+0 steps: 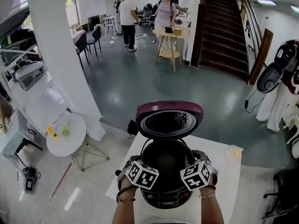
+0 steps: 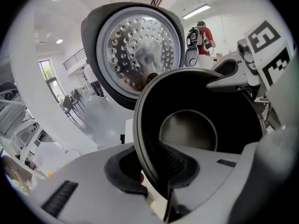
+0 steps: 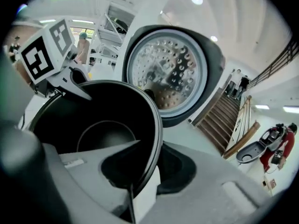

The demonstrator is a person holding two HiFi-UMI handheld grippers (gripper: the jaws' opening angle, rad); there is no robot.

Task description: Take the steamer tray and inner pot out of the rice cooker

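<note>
The rice cooker point(image 1: 166, 199) stands on a white table point(image 1: 223, 174) with its maroon lid point(image 1: 169, 119) tipped back; the lid's perforated metal underside point(image 2: 138, 48) faces me. The black inner pot point(image 1: 168, 160) is empty and sits raised at the cooker's mouth. My left gripper point(image 1: 139, 161) is shut on the pot's left rim, and the rim point(image 2: 140, 139) runs between its pads. My right gripper point(image 1: 198, 161) is shut on the opposite rim point(image 3: 156, 139). Each gripper view shows the other gripper across the pot point(image 2: 236, 76) point(image 3: 70, 80). The cooker's cavity is hidden under the pot.
A pale crumpled thing point(image 1: 233, 151) lies at the table's far right corner. To the left stand a white column point(image 1: 65, 59) and a small round table point(image 1: 67, 135) with a yellow and a green item. People stand far off by a wooden stand point(image 1: 169, 43); stairs point(image 1: 224, 27) rise at right.
</note>
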